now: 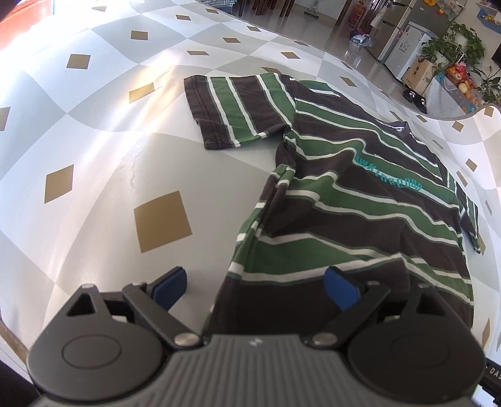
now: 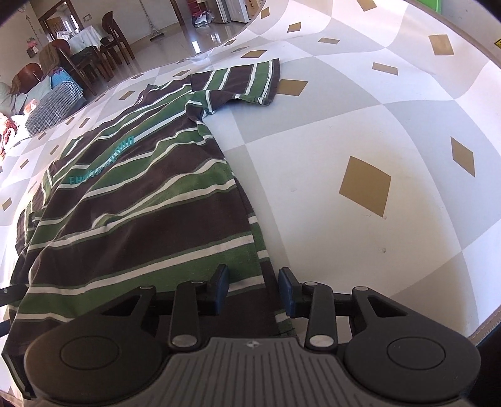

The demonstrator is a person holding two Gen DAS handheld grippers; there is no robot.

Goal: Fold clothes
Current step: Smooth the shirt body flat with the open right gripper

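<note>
One striped T-shirt lies spread flat on the desk, which wears a cloth of grey and white checks with tan diamonds. The shirt is brown, green and white, with teal lettering across the chest that is too warped to read. Its collar points away from both cameras and its hem lies nearest them.

From the left wrist view, one sleeve lies fully spread out to the side, while the other, at the far right edge, is squeezed by the lens and only partly visible. The hem runs under the gripper body and is cut off there.

The left gripper has its two blue-padded fingers spread wide, straddling the hem's corner; the pads are not pressing the cloth, so it is released.

The right gripper sits at the opposite hem corner. Its fingers stand much narrower, with the shirt's side edge between them; a gap shows beside each pad, so nothing is clamped.

The room behind is blurred: chairs, a fridge and a potted plant.
</note>
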